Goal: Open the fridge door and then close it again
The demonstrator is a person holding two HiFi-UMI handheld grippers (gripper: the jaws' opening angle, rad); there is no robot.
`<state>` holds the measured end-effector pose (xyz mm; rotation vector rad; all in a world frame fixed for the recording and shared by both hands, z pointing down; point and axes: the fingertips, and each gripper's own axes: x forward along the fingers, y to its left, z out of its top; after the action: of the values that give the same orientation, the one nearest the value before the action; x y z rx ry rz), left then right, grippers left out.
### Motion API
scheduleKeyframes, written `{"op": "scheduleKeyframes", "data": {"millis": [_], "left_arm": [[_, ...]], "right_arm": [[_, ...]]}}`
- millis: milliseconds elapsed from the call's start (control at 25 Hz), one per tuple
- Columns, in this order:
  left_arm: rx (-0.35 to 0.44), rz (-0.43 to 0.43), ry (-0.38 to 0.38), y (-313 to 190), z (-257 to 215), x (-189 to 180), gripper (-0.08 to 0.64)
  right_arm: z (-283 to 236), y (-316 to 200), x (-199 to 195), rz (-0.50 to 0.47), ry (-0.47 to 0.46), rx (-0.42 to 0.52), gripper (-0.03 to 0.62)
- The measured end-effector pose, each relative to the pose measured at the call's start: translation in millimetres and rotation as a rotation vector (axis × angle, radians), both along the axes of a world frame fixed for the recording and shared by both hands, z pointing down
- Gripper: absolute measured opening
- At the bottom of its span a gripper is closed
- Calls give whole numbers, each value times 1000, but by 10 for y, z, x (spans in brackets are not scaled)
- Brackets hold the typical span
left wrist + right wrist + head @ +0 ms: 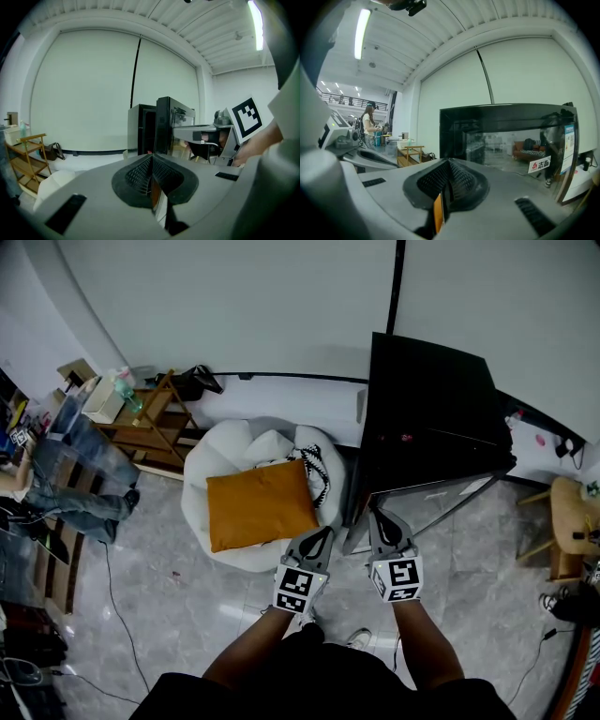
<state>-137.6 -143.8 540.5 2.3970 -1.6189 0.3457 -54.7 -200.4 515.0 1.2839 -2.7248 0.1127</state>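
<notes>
A black fridge (431,399) stands against the white wall, and its glass door (427,507) hangs partly open toward me. In the right gripper view the glass door (511,140) fills the middle and carries a red-and-white sticker (541,164). My right gripper (380,519) is shut and empty, its tips close to the door's near edge; I cannot tell whether they touch. My left gripper (319,538) hangs just to its left, shut with nothing in it. The left gripper view shows the fridge (143,131) edge-on, with the right gripper (206,138) beside the door.
A white beanbag (225,451) with an orange cushion (261,502) lies left of the fridge, close to my left gripper. Beyond it are a wooden shelf (155,423) and a seated person in jeans (75,484). A wooden stool (572,521) stands on the right. Cables cross the floor.
</notes>
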Motion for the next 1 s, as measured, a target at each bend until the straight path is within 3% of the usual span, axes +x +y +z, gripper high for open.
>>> {"op": "scheduleKeyframes", "data": {"millis": [760, 1000], "left_arm": [[-13, 7, -31, -265, 116, -351, 21], [24, 29, -61, -282, 20, -331, 21]], "right_arm": [[20, -536, -205, 47, 40, 17, 17], [28, -733, -250, 61, 44, 28, 17]]}}
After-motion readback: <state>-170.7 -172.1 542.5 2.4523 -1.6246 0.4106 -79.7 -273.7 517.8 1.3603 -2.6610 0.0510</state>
